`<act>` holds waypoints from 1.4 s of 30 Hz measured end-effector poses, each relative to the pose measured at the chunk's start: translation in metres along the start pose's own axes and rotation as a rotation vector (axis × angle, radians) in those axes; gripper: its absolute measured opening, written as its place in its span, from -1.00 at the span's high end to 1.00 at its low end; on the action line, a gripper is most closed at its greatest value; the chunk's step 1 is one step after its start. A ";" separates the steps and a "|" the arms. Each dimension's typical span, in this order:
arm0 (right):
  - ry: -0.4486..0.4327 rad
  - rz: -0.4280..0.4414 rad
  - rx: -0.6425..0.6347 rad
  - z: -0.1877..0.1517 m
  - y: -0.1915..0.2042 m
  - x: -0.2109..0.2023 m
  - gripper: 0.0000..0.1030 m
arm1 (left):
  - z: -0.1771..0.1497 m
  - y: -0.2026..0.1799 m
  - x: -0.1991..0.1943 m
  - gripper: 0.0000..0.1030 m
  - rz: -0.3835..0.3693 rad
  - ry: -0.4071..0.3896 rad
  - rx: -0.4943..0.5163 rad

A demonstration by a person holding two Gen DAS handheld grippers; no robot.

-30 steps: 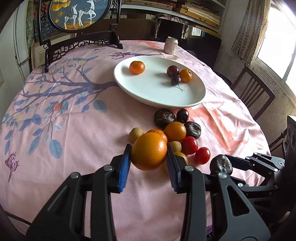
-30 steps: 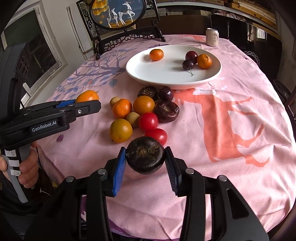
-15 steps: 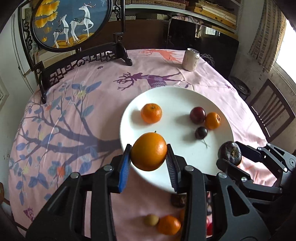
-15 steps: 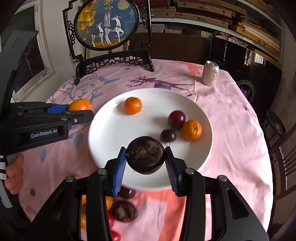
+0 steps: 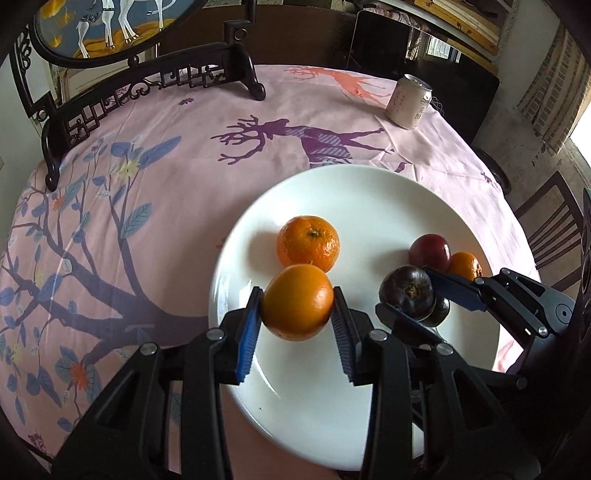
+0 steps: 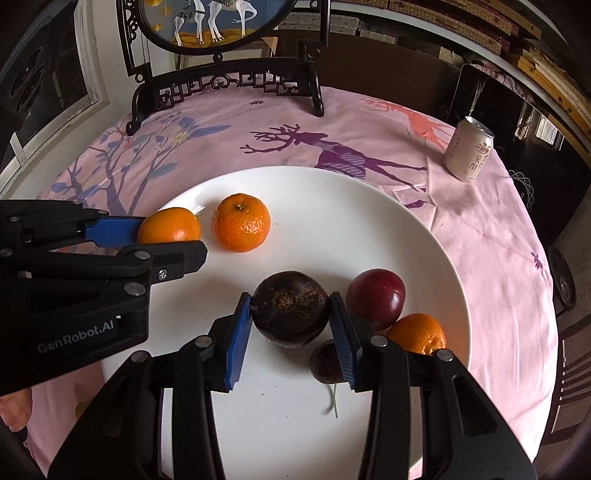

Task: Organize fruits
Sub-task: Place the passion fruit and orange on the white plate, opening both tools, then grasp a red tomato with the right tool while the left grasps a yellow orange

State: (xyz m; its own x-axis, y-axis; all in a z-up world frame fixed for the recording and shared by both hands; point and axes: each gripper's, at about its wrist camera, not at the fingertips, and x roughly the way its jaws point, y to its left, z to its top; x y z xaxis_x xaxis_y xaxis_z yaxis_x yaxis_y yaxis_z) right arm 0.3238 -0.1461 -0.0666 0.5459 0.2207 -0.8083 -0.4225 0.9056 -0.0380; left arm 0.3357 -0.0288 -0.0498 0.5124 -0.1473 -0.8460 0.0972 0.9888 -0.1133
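Fruit in both sets of fingers right now, and both are over the white plate [image 5: 369,192]. My left gripper [image 5: 297,321] has its blue pads closed onto a smooth orange [image 5: 297,301], pinching it at its two sides, and it is held above the plate's left half. In the right wrist view that same orange [image 6: 169,226] shows just inside the plate's left rim, poking out beyond the left fingers [image 6: 114,230].

My right gripper [image 6: 290,325] is clamped on a dark brown round fruit [image 6: 290,308], stem scar facing the camera, held over the middle of the plate [image 6: 332,206]. From the left wrist view I see the dark brown round fruit [image 5: 406,291] between the right fingers [image 5: 454,293], towards the plate's right side.

Lying on the plate: a bumpy mandarin [image 5: 307,243] just beyond my held orange, so close in this view that I cannot tell whether they touch. On the plate's right side sit a red plum [image 6: 375,299], a small mandarin [image 6: 417,332] beside it, and a small dark fruit [image 6: 325,363] with a thin stem trailing towards the near rim.

Beyond the plate, on the pink deer-print cloth [image 5: 147,184] over the worktop, a pale drinks can [image 5: 408,101] stands upright at the far right, and a dark carved wooden stand [image 5: 147,88] with a round painted panel [image 6: 207,22] stands at the far left.
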 end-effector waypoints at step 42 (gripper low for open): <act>-0.032 0.053 0.160 -0.185 0.077 -0.103 0.35 | -0.238 -0.001 -0.122 -0.63 -0.017 -0.124 0.089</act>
State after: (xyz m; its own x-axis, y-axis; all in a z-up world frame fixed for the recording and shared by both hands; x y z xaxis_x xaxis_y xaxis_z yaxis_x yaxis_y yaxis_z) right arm 0.1015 -0.1661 -0.0946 0.5499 0.2784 -0.7875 -0.3315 0.9381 0.1002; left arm 0.0700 -0.0061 -0.0704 0.6106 -0.1717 -0.7731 0.1791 0.9809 -0.0764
